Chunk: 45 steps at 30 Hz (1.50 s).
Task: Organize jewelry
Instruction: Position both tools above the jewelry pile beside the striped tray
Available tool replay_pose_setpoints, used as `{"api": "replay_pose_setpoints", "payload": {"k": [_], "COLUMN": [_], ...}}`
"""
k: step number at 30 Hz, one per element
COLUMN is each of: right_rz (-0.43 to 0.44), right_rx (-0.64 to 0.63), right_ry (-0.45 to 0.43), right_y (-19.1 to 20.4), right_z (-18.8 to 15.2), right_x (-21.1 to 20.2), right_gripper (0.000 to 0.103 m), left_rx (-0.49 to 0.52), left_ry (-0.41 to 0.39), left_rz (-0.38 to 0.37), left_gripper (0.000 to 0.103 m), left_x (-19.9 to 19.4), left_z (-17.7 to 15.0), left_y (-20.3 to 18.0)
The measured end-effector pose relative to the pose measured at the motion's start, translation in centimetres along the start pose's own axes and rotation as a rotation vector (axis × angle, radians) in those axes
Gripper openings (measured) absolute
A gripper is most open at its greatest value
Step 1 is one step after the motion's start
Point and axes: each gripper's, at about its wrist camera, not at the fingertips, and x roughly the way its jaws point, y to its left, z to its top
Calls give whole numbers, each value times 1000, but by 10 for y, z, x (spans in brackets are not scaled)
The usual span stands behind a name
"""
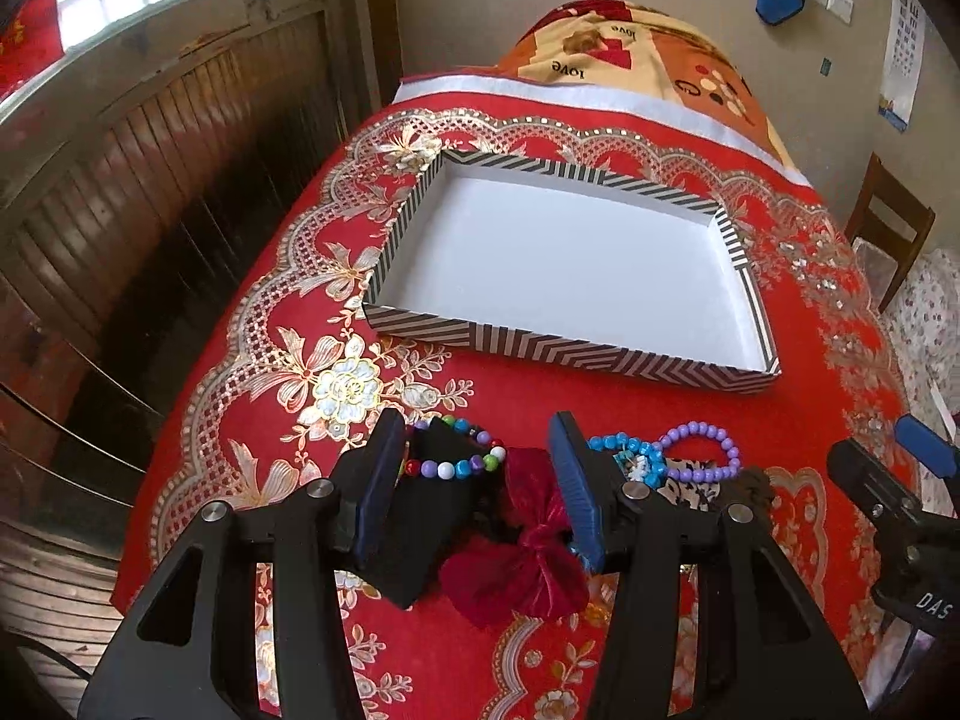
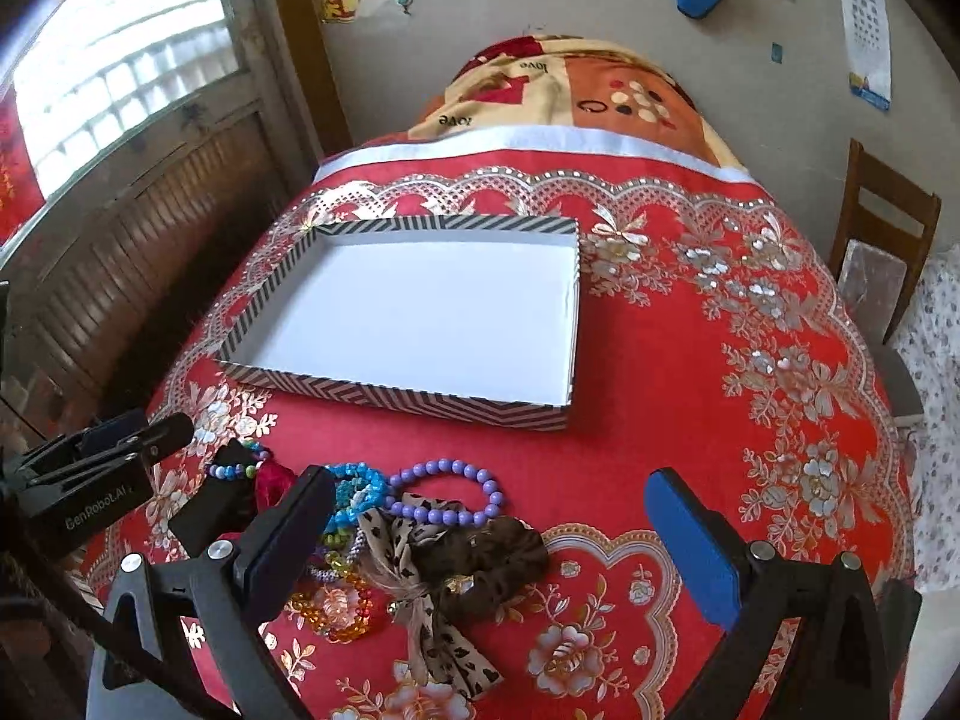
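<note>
A shallow striped box (image 1: 558, 354) with a white bare floor lies on the red tablecloth; it also shows in the right wrist view (image 2: 420, 399). Jewelry lies in a pile in front of it. My left gripper (image 1: 480, 480) is open, its fingers either side of a multicoloured bead bracelet (image 1: 456, 468) and a red velvet bow (image 1: 528, 552). A purple bead bracelet (image 2: 447, 492), a blue bead bracelet (image 2: 357, 489), a leopard bow (image 2: 420, 594), a brown scrunchie (image 2: 498, 558) and amber beads (image 2: 339, 606) lie under my open right gripper (image 2: 489, 525).
The table (image 2: 690, 360) has a red floral cloth. A folded blanket (image 1: 630, 54) lies at its far end. A wooden chair (image 2: 882, 228) stands at the right. A slatted wooden wall and window are at the left.
</note>
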Motion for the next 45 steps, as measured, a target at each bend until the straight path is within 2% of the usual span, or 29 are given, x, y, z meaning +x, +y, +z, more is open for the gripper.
{"api": "replay_pose_setpoints", "payload": {"k": [6,9,25,45], "right_rz": [11,-12,25,-2], "right_rx": [7,-12,15,-22], "right_ry": [-13,-29,-30,-26], "right_y": [1,5,7,13], "right_z": [-1,0,2,1], "right_x": [-8,-11,-11,-11], "right_gripper": [103,103,103,103], "left_rx": [2,6,-3,-7], "left_ry": [-15,-20,-18,-10], "left_rz": [-5,-8,-7,-4], "left_gripper": [49,50,50,49], "left_x": [-7,-8,-9,-8], "left_z": [-2,-3,-5,-8], "left_y": [0,-2,0,-2]}}
